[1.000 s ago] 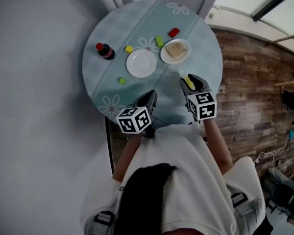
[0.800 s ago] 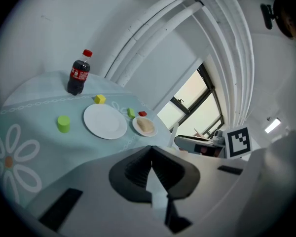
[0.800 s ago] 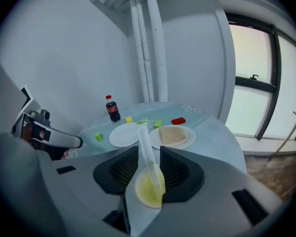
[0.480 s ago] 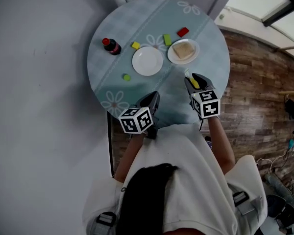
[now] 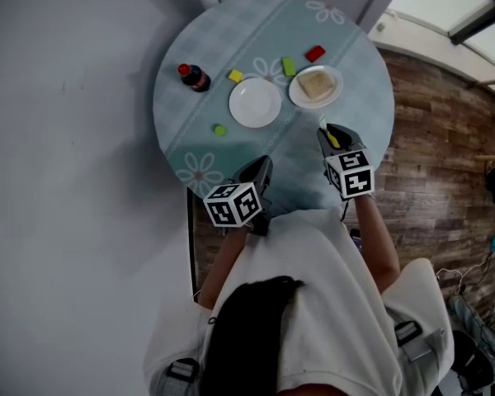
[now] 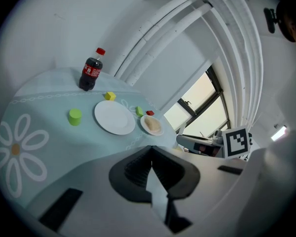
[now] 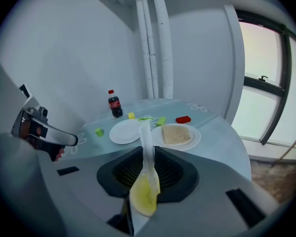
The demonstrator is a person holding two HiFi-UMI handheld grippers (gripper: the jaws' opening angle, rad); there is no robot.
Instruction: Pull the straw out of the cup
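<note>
A pale, translucent straw with a yellow part at its near end was seen between the jaws of the right gripper. The jaws were closing, and their pads were pressed against the straw from both sides. The straw's pale end was pointed out past the fingertips, away from the person and towards the plate of bread. In the head view, this gripper was held over the near right part of the round table, with the straw just short of that plate.

The left gripper was clenched with nothing in it, its jaws met in a single line. It was held over the near edge of the table, to the left of the right gripper and well apart from the straw.

Farther on the table, a white plate lay left of the bread plate. A cola bottle stood at the far left, and a yellow block, a green block and a red block were lined up beyond the plates. A small green piece lay near the white plate.
</note>
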